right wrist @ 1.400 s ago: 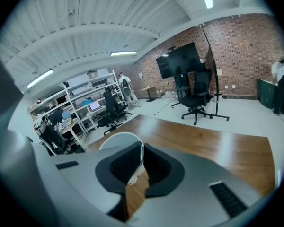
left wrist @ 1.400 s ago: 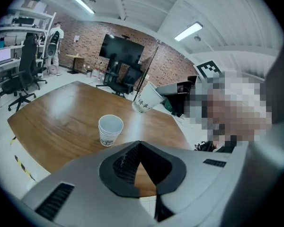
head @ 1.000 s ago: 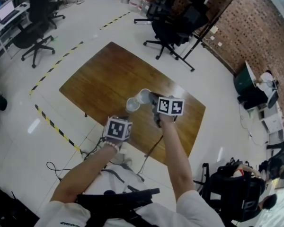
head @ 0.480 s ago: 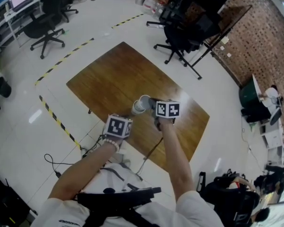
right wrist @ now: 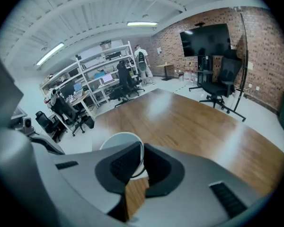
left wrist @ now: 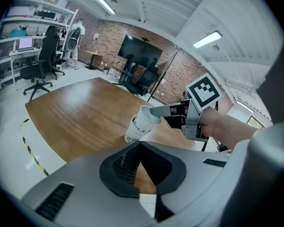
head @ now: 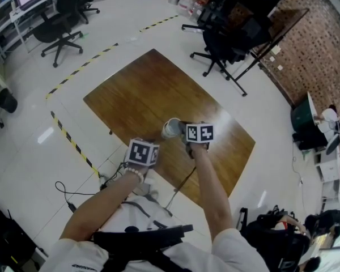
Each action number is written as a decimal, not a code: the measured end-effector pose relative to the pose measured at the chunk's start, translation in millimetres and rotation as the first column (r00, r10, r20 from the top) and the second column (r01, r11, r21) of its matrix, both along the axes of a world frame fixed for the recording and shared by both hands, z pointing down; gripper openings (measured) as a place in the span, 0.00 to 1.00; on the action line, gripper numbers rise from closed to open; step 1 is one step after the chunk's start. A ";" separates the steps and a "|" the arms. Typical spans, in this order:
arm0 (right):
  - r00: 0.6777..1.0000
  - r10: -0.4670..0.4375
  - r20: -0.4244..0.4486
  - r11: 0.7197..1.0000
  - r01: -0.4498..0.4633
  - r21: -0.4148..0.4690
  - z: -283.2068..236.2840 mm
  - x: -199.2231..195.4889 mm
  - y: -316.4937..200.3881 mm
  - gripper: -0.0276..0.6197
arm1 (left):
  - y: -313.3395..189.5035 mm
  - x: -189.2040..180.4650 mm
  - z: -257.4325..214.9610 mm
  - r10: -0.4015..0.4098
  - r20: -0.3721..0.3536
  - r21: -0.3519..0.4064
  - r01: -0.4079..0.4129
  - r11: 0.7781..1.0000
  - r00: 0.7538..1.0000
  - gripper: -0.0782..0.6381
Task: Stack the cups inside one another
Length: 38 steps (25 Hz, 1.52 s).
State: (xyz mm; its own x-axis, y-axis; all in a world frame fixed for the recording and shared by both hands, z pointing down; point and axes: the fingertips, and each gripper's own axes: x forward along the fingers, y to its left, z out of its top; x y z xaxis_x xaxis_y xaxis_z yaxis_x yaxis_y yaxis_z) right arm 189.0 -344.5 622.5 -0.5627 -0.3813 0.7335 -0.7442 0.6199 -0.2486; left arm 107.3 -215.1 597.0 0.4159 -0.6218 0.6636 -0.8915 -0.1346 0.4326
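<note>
**A:** Starting closest in, what is the left gripper [left wrist: 138, 144] doing?

**B:** It is sitting at the lower middle of its own view. Its pads are pressing together and gripping nothing.

**A:** And the right gripper [right wrist: 143, 151]?

**B:** It is pinching the wall of the upper cup [right wrist: 119, 141] near the rim. In its own view one pad is reaching inside the white mouth and the other is staying outside, just left of centre.

**A:** Where is that cup sitting?

**B:** In the left gripper view it is leaning at the middle of the frame. Its base is going into the mouth of the lower cup [left wrist: 132, 132], which is resting on the wooden table [head: 136, 95]. I am not able to tell whether it is seated all the way.

**A:** And in the head view?

**B:** The cups are appearing just right of centre, close to the table's lower edge.

**A:** What is lying further off?

**B:** Office chairs [head: 59, 30] are standing at the upper left. A dark screen [left wrist: 141, 51] is hanging on the brick wall [right wrist: 265, 56] beyond the table.
</note>
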 end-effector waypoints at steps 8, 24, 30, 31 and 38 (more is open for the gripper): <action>0.999 -0.018 -0.046 1.000 0.017 -0.013 18.3 -2.4 0.3 0.09 | 6.3 -7.2 9.1 -0.018 -0.003 -0.030 0.018 0.999 1.000 0.10; 0.997 0.079 -0.021 0.993 -0.077 0.093 -13.8 12.2 -5.2 0.23 | -5.5 -18.8 5.5 -0.053 -0.050 -0.012 0.052 0.999 0.997 0.10; 0.963 0.179 0.203 0.967 -0.210 0.144 -79.4 34.5 16.6 0.11 | -17.8 -23.6 -20.3 -0.017 -0.068 0.063 0.021 0.998 0.998 0.10; 0.953 0.198 0.229 0.960 -0.236 0.154 -86.9 39.3 20.6 0.08 | -18.6 -26.2 -25.0 -0.014 -0.070 0.078 0.020 0.997 0.997 0.10; 0.868 0.336 0.366 0.885 -0.424 0.193 -112.3 73.3 53.8 0.04 | -17.1 -22.1 -68.5 0.129 -0.083 0.235 -0.106 0.966 0.988 0.10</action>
State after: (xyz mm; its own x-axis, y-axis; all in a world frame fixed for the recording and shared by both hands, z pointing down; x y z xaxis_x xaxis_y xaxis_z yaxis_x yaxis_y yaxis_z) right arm 262.3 -290.7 510.2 -0.5168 -0.7631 0.3881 -0.8443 0.3790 -0.3789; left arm 85.2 -232.2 528.5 0.5508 -0.6953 0.4617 -0.8186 -0.3419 0.4615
